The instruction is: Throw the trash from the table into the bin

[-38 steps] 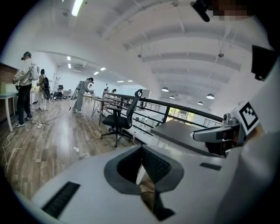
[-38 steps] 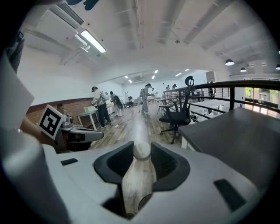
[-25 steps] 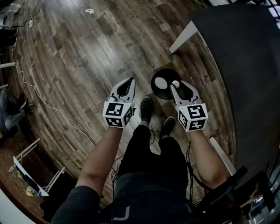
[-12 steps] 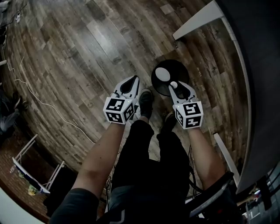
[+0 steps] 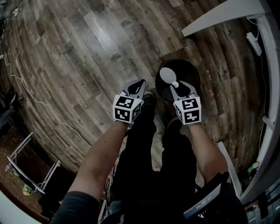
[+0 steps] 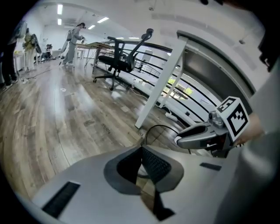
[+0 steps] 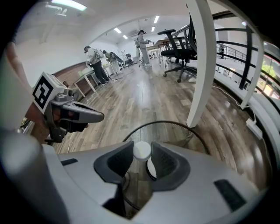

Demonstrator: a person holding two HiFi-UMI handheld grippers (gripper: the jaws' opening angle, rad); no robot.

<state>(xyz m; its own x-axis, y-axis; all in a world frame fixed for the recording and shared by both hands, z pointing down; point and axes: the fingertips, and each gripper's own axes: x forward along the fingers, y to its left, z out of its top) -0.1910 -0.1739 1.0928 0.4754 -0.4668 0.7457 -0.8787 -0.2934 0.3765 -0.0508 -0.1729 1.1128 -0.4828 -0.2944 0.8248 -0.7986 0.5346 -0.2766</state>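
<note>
Counted two: left hand-held gripper [image 5: 140, 82], right hand-held gripper [image 5: 175, 85] | bin [image 5: 192, 72]: one was there | white-capped item [image 7: 141, 150]: one | white piece [image 5: 166, 75]: one | office chair [image 6: 124, 57]: one

Open-plan office or lab: swivel chair [image 6: 118, 61], desks [image 6: 89, 45], ceiling strip lights [image 6: 60, 8], plank floor [image 5: 87, 57].

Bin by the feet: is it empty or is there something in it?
Not empty: the head view shows a white round thing lying inside the black bin.
</note>
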